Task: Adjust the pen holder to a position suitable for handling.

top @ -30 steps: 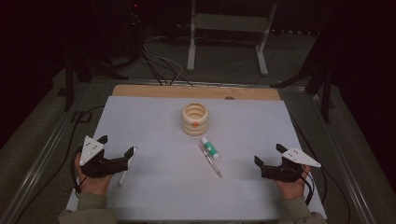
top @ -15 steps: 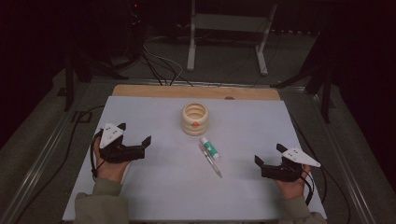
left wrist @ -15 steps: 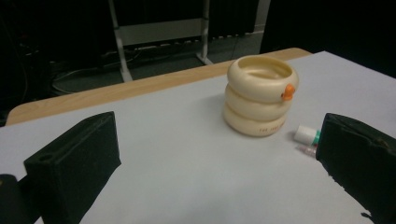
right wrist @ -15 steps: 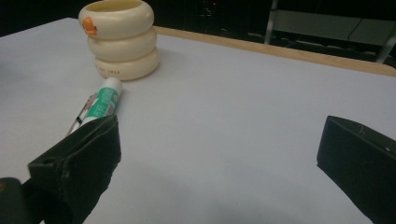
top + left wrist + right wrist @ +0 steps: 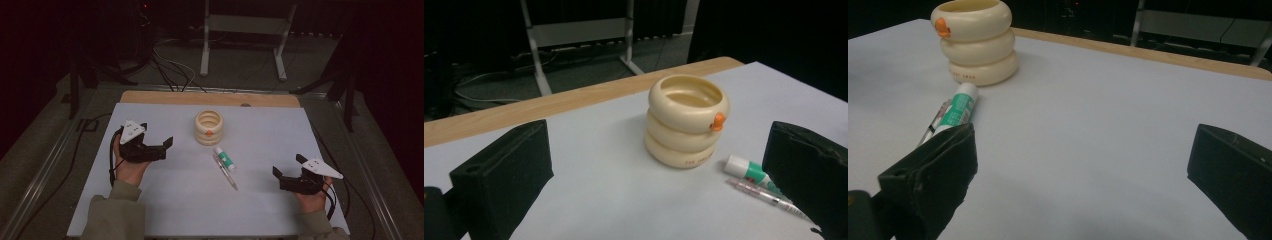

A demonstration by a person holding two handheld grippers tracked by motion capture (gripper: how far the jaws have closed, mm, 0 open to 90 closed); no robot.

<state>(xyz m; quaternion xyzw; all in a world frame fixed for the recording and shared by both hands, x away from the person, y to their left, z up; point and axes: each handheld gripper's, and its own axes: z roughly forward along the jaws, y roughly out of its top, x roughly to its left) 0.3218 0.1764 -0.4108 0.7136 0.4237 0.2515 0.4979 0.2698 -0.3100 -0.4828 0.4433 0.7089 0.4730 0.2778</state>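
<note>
Two tongs hover wide open and empty over the worktop [image 5: 150,210]. Left tongs [image 5: 166,146] face the cream ringed holder [image 5: 209,127] near the far edge; beside it the glue stick [image 5: 224,158] and pen [image 5: 227,172] lie lengthwise toward the near edge, between left and right tongs [image 5: 278,176].

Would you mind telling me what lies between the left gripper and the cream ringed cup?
Nothing: in the high view, only bare white tabletop separates the left gripper from the cream ringed plastic cup; the left gripper view agrees.
</note>
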